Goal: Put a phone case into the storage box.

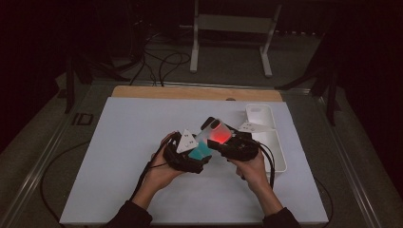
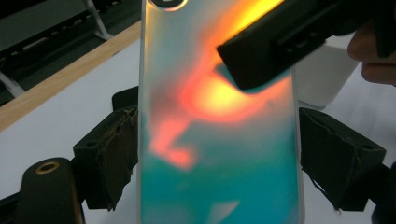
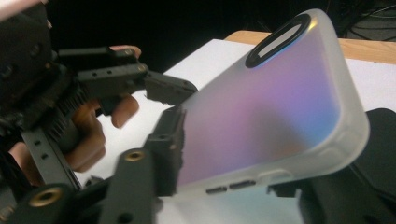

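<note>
A translucent phone case (image 1: 216, 134), glowing red and teal, is held up over the middle of the white table between both grippers. My left gripper (image 1: 192, 154) is shut on it: in the left gripper view the two pads (image 2: 116, 149) press on the long edges of the case (image 2: 196, 70). My right gripper (image 1: 228, 142) grips the case's end, with one finger (image 2: 266, 51) lying across its face. In the right gripper view the case (image 3: 271, 107) lies tilted between that gripper's jaws (image 3: 247, 177), the left pad (image 3: 170, 144) against its face. A left gripper finger (image 3: 163, 88) touches its far edge.
A white tray (image 1: 280, 156) stands on the table to the right, just behind the right hand. The white mat (image 1: 119, 156) spreads out to the left and front. A wooden edge (image 1: 190, 92) runs along the back, with cables and a white stand (image 1: 233, 23) on the floor beyond.
</note>
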